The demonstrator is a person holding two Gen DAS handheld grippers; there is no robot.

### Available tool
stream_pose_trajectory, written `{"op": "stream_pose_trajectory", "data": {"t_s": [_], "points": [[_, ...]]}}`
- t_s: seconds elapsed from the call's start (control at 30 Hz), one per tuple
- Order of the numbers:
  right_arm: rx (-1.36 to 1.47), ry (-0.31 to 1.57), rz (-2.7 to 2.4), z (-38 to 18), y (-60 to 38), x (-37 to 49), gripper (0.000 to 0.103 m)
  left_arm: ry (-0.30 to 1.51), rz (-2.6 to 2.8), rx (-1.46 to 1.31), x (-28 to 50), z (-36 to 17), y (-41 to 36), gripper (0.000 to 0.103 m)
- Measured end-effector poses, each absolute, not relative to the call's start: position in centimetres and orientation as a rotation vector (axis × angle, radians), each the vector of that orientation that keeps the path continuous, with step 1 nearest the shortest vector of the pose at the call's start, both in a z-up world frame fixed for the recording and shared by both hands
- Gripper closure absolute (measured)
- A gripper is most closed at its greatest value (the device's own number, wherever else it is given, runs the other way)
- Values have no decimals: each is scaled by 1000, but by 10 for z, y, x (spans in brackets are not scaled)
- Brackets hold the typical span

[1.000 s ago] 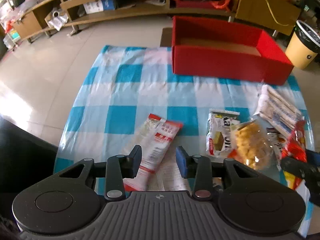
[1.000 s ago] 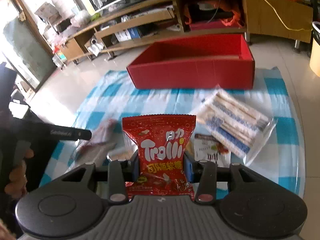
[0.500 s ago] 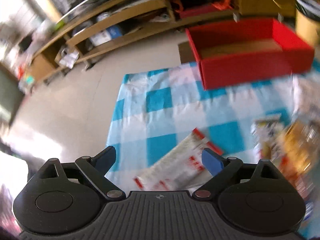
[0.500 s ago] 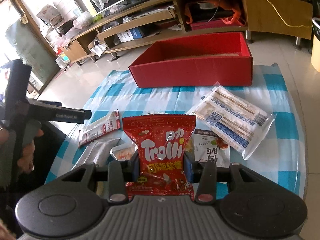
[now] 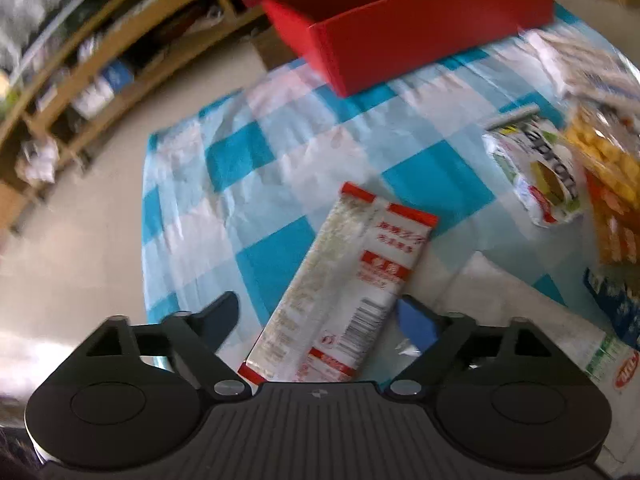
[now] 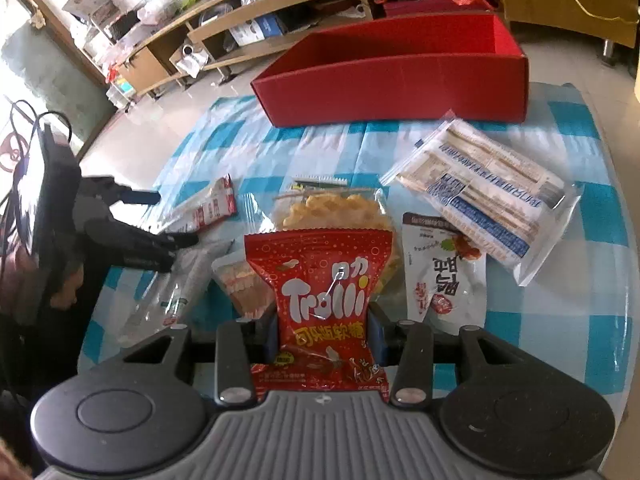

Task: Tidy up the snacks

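Observation:
My right gripper (image 6: pixel 323 334) is shut on a red Trolli gummy bag (image 6: pixel 323 300) and holds it upright above the table. My left gripper (image 5: pixel 320 314) is open, its jaws on either side of a long white-and-red snack packet (image 5: pixel 348 292) that lies flat on the checked cloth; that packet also shows in the right wrist view (image 6: pixel 208 206). The open red box (image 6: pixel 396 76) stands at the far side of the table and also shows in the left wrist view (image 5: pixel 412 28). The left gripper appears in the right wrist view (image 6: pixel 164 220).
On the blue-and-white checked cloth (image 6: pixel 580 364) lie a bag of yellow crackers (image 6: pixel 332 212), a wafer-stick pack (image 6: pixel 484 188), a white pouch (image 6: pixel 444 264) and a clear bag (image 6: pixel 168 292). A burger-print bag (image 5: pixel 540 172) lies right of the left gripper. Wooden shelves (image 6: pixel 248 28) stand behind.
My left gripper has opened wide and come down around the white-and-red packet, swinging left then back. My right gripper still holds the Trolli bag and has risen slightly.

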State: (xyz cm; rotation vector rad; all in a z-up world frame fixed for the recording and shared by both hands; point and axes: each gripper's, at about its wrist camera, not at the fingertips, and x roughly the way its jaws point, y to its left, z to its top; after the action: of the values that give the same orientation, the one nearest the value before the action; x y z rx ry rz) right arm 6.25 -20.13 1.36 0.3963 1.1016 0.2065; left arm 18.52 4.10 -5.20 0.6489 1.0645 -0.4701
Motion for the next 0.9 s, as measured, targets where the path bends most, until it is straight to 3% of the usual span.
{"op": "stream_pose_trajectory", "data": {"t_s": [0.13, 0.27, 0.4, 0.73, 0.77, 0.83, 0.9], "points": [[407, 1103, 213, 14, -200, 65, 64, 1134, -477, 513, 197, -54, 56, 10], [414, 1090, 230, 18, -200, 62, 64, 1051, -486, 578, 176, -52, 49, 13], [418, 1089, 234, 19, -202, 58, 64, 975, -470, 657, 171, -55, 44, 0], [447, 1102, 233, 18, -206, 52, 63, 1065, -447, 565, 184, -56, 50, 0], [448, 1100, 231, 19, -207, 53, 63, 1074, -442, 563, 184, -56, 50, 1], [450, 1097, 230, 19, -208, 52, 63, 1134, -449, 481, 189, -52, 53, 19], [455, 1094, 228, 20, -209, 51, 63, 1149, -472, 438, 187, -49, 55, 28]]}}
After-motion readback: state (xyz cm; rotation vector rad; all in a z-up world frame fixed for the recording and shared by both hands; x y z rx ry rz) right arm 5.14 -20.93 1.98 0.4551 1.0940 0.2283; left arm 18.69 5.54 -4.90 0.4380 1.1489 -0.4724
